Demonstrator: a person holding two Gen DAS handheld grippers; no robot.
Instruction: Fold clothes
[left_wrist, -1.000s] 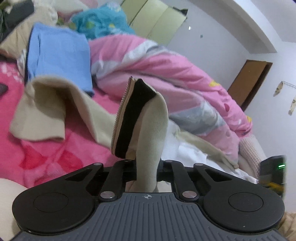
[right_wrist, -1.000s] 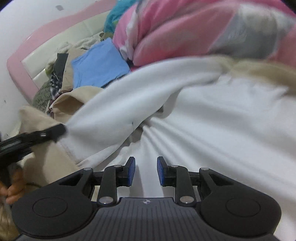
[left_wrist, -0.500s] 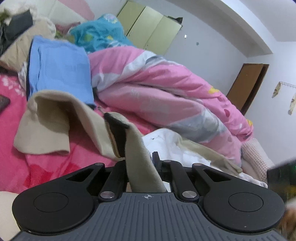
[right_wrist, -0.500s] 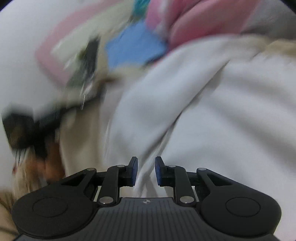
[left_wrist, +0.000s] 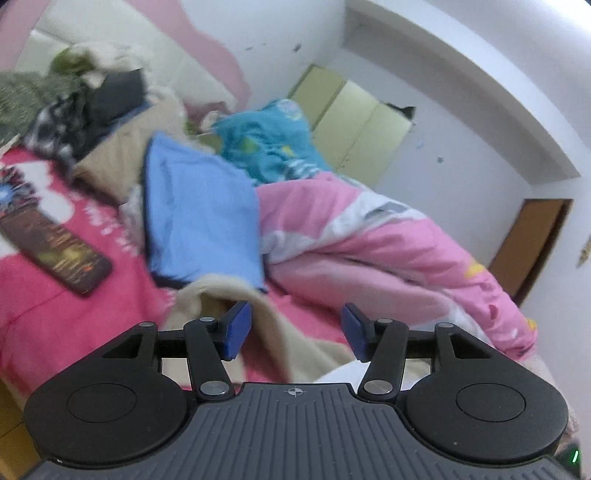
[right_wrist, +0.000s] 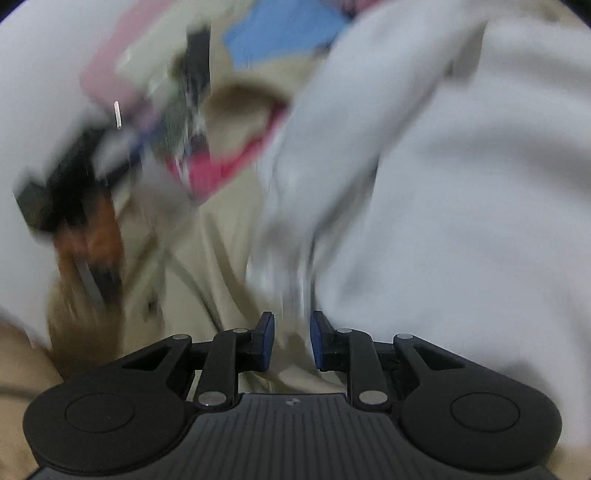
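Two handheld tongs hover over a bed covered in a hot-pink sheet (left_wrist: 55, 314). The left tongs (left_wrist: 293, 334) are opening, blue pads well apart, nothing pinched between them; a beige garment (left_wrist: 229, 295) lies crumpled on the sheet just beyond and below them. Behind it sit a folded blue garment (left_wrist: 199, 214), a teal bundle (left_wrist: 266, 147) and a rumpled pink duvet (left_wrist: 388, 251). A dark phone (left_wrist: 51, 251) lies on the sheet to the left. The right tongs (right_wrist: 291, 339), in a blurred view, stand narrowly apart and empty above beige cloth, with a white garment (right_wrist: 443, 184) to their right.
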